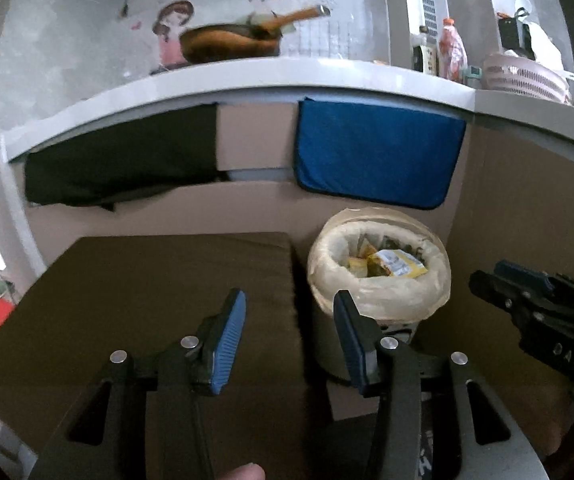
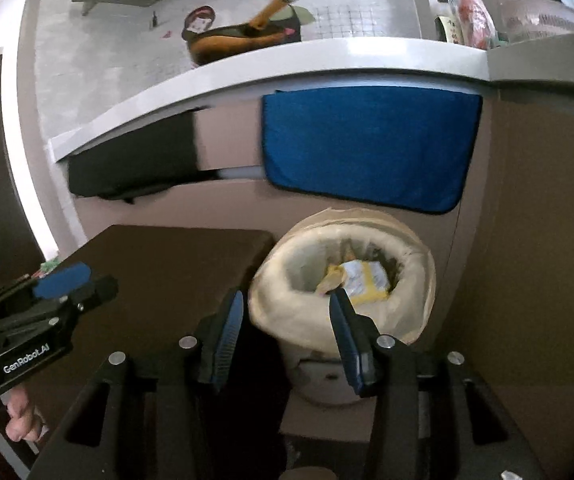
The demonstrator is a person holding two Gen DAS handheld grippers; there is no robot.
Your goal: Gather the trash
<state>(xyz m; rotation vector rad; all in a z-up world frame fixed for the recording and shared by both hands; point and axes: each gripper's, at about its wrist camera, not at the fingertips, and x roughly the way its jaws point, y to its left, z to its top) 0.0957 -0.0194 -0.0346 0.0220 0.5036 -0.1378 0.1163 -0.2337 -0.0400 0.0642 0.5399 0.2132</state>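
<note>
A round trash bin [image 1: 379, 292] lined with a pale bag stands on the floor beside a brown table [image 1: 147, 280]. Yellow wrappers [image 1: 397, 265] lie inside it. My left gripper [image 1: 291, 312] is open and empty, held over the table's right edge, just left of the bin. The bin also shows in the right wrist view [image 2: 307, 312], with the wrappers [image 2: 361, 280] inside. My right gripper [image 2: 285, 312] is open and empty, held just above the bin's near rim. Each gripper shows in the other's view: the right one [image 1: 535, 304] at the right, the left one [image 2: 55, 300] at the left.
A white counter [image 1: 247, 80] runs across behind, with a blue cloth [image 1: 375, 156] and a black cloth [image 1: 127, 160] hanging from its edge. A wok [image 1: 231, 42], bottles [image 1: 453, 50] and a pink basket [image 1: 527, 80] sit on it. Brown cardboard panels [image 1: 527, 208] wall the bin's right.
</note>
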